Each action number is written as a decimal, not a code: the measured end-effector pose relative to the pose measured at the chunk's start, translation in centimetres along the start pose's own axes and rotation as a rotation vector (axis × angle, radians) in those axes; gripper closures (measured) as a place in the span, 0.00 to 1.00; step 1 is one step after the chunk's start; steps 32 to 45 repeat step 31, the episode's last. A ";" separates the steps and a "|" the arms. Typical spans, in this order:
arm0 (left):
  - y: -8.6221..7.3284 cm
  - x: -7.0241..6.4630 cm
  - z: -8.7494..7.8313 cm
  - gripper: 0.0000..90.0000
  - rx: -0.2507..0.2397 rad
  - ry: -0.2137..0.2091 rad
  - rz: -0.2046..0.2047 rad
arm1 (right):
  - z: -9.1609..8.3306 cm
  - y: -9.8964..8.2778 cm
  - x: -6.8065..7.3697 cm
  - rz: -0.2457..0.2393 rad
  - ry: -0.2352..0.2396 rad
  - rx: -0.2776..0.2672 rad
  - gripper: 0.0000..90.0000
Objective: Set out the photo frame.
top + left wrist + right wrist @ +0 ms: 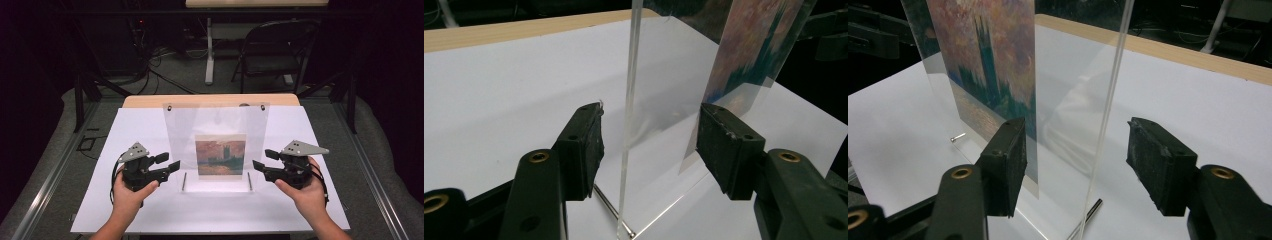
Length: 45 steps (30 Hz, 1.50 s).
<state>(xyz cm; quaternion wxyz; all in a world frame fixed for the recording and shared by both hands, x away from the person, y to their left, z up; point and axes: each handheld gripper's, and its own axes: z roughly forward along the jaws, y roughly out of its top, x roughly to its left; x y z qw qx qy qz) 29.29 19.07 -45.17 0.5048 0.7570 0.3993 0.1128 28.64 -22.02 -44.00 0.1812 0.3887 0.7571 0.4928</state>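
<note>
High view showed both hands low on the white sheet, the left gripper and right gripper flanking a clear acrylic frame that stood upright mid-table with a painted print inside it. Two metal pins lay at the foot of the frame as its legs.

Judged progress: frame looked assembled and standing unaided, print seated between the panes; what remained seemed only to draw both tools clear.

Left gripper view: pads spread wide, the frame's edge passing between them with air on both sides, so released, nothing grasped. Right gripper view: pads equally wide, the opposite frame edge between them, untouched; the near pad sat just in front of the print's lower corner, contact not certain.

Beyond the frame: wooden table edge, then a folding chair on the floor.
</note>
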 end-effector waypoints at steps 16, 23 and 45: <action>-4.9 2.4 -1.6 0.48 -0.024 0.105 -0.068 | -1.0 -4.6 -0.5 0.032 -0.061 -0.009 0.42; -6.3 3.5 -1.9 0.47 -0.020 0.139 -0.100 | -0.3 -6.6 -0.8 0.057 -0.075 0.011 0.42; -8.0 4.1 -0.5 0.47 0.037 0.145 -0.103 | 0.9 -8.4 -1.1 0.073 -0.085 0.032 0.41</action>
